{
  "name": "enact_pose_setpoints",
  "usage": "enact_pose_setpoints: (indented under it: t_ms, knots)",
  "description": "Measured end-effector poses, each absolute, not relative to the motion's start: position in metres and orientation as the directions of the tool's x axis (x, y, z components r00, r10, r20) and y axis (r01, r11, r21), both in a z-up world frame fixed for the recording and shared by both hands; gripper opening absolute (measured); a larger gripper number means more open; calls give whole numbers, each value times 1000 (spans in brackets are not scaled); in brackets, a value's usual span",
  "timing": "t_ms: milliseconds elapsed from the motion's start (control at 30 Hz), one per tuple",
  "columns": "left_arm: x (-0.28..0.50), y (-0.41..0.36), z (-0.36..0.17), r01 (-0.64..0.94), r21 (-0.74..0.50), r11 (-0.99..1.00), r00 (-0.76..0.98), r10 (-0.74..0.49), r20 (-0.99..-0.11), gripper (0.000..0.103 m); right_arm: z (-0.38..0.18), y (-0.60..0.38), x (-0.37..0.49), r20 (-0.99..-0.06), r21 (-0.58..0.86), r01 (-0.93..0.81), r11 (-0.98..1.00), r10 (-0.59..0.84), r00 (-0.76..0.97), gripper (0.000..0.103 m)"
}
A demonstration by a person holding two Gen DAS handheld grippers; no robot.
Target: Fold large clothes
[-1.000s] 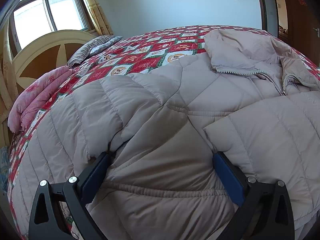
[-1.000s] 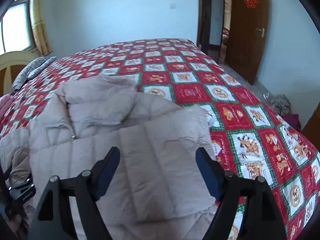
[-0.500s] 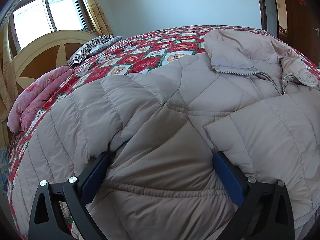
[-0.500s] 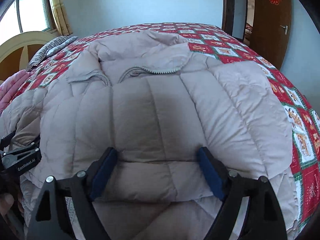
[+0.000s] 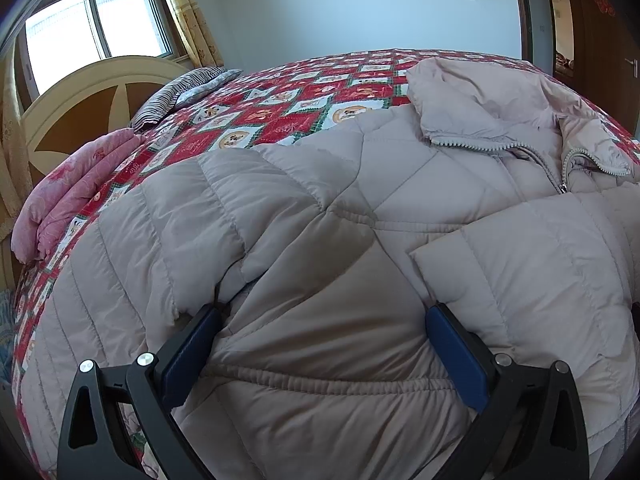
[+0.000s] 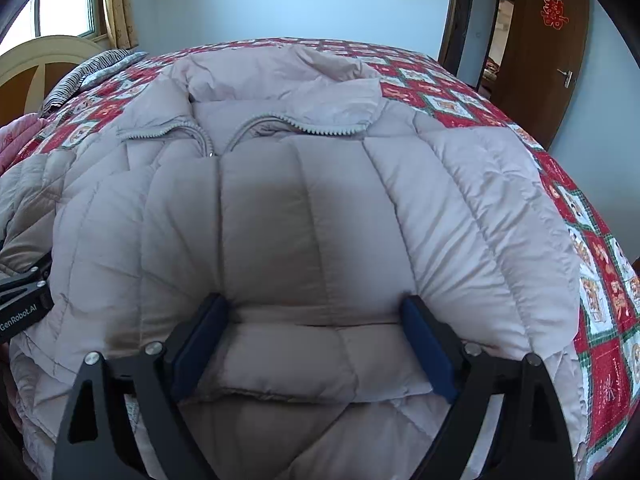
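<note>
A large beige quilted down jacket (image 5: 320,208) lies front-up on the bed, zipper partly open at the collar (image 5: 560,168). It fills the right wrist view (image 6: 312,208) too. My left gripper (image 5: 322,316) is open, its blue-padded fingers (image 5: 192,344) pressed into the jacket's lower left part beside the sleeve. My right gripper (image 6: 314,304) is open, fingers (image 6: 424,340) set around a folded-over padded part at the jacket's lower right. The left gripper's body (image 6: 24,300) shows at the left edge of the right wrist view.
The bed has a red, white and green patterned quilt (image 5: 288,120). A pink folded blanket (image 5: 76,184) and a striped pillow (image 5: 180,92) lie by the cream headboard (image 5: 80,96). A wooden door (image 6: 556,52) stands at the right.
My right gripper has come down and forward onto the jacket's lower right; its view swung left from the open bed to the jacket. The left gripper has stayed still.
</note>
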State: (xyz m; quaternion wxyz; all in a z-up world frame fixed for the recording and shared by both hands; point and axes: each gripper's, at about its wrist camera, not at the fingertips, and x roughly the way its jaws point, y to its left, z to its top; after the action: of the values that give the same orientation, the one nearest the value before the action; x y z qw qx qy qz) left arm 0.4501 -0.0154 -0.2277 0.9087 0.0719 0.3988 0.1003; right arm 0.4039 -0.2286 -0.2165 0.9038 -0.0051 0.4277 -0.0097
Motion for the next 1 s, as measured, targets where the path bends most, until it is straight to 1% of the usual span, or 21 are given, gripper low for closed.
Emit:
enact_pose_setpoints:
  t_ms: [200, 300, 400, 467, 533, 600, 767, 833, 933, 1000]
  knots:
    - [450, -13, -225, -115, 197, 974, 655, 224, -722, 102, -217, -227, 404, -772, -26, 17, 1000, -31, 635, 91]
    - [448, -9, -216, -91, 210, 974, 646, 218, -732, 102, -218, -227, 404, -770, -28, 19, 999, -34, 637, 91]
    - [436, 1, -200, -104, 264, 959, 671, 264, -693, 102, -218, -227, 404, -769, -25, 19, 1000, -31, 638, 92]
    - [420, 18, -187, -114, 267, 957, 699, 268, -663, 102, -218, -228, 403, -768, -21, 20, 1000, -30, 640, 92]
    - [403, 47, -179, -134, 255, 958, 705, 273, -654, 102, -218, -228, 403, -766, -21, 21, 1000, -30, 642, 92]
    - [385, 86, -176, -187, 251, 950, 689, 309, -655, 102, -217, -229, 403, -765, -18, 22, 1000, -27, 643, 92]
    - [336, 190, -177, -395, 313, 864, 593, 500, -632, 102, -217, -229, 403, -763, -12, 21, 1000, -23, 646, 93]
    - [314, 229, -179, -470, 311, 826, 545, 549, -634, 102, -217, -229, 403, -762, -9, 22, 1000, -21, 647, 93]
    - [283, 276, -186, -549, 283, 787, 490, 577, -653, 102, -217, -229, 402, -760, -10, 22, 1000, -21, 649, 93]
    - [265, 300, -194, -568, 232, 789, 474, 545, -692, 102, -217, -228, 402, -760, -10, 22, 1000, -22, 650, 93]
